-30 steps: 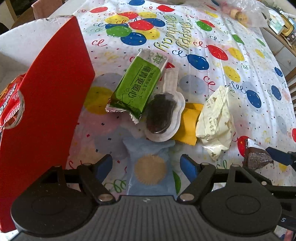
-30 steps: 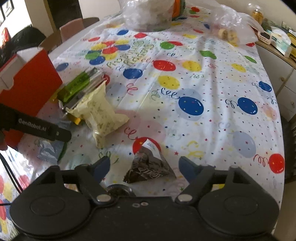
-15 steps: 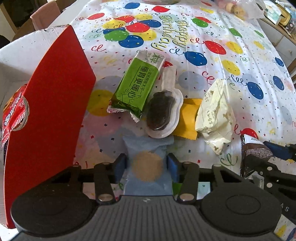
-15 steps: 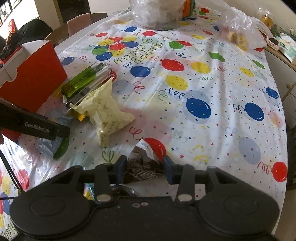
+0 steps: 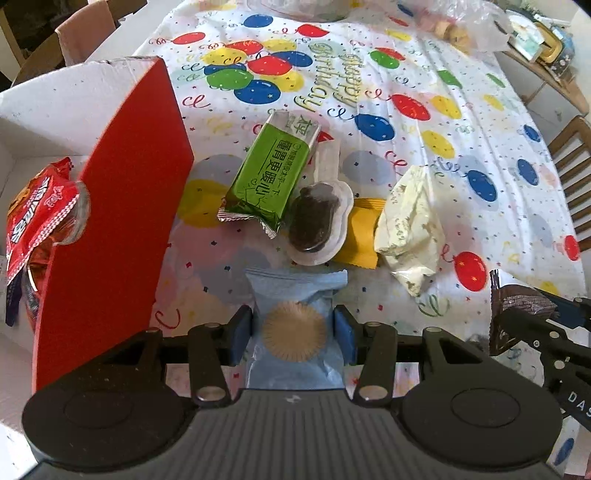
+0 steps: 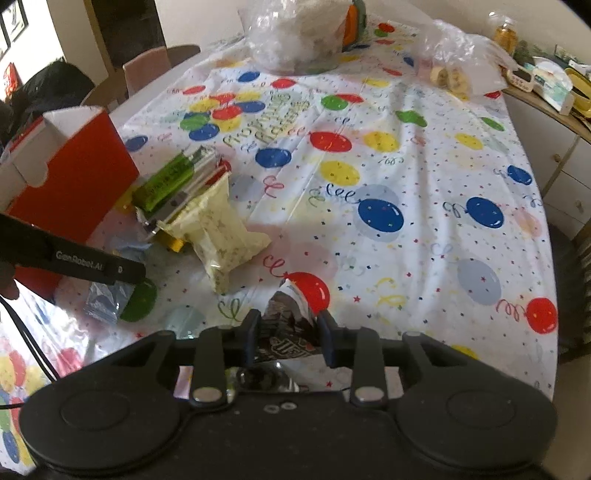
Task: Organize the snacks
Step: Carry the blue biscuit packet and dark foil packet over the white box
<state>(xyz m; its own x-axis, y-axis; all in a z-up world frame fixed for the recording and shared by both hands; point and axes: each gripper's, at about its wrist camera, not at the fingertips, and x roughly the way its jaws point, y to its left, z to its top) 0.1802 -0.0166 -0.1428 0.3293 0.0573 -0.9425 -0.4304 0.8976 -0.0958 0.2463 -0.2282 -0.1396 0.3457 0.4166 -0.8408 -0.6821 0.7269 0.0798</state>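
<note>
The left hand-held gripper [image 5: 293,328] has its blue pads pressed on both sides of a light blue snack packet [image 5: 295,314] with a round tan seal printed on it, jaws partly closed around the packet's width. The right hand-held gripper [image 6: 290,330] is closing its jaws on a dark brown wrapped snack [image 6: 288,332], which sits between the pads with both touching it; in the left wrist view the same brown packet [image 5: 517,306] shows at the right edge, pinched in that gripper [image 5: 554,314]. Just beyond the blue packet lies a small heap of snacks on the bench: a green foil bar [image 5: 271,177] with printed characters, tilted, its lower end overlapping a clear blister pack of dark pieces [image 5: 317,221]; a yellow packet [image 5: 360,236] lies partly under the blister pack, and a cream-coloured bag [image 5: 410,225] rests against its right side. To the left stands a red cardboard box [image 5: 110,229] with a white inside, open at the top, and a red snack bag [image 5: 37,206] lies in it. The bench wears a white birthday tablecloth [image 6: 424,229] printed with coloured balloons. At its far end sit crumpled clear plastic bags [image 6: 299,33], and chairs [image 6: 147,70] stand along the far left side.
</note>
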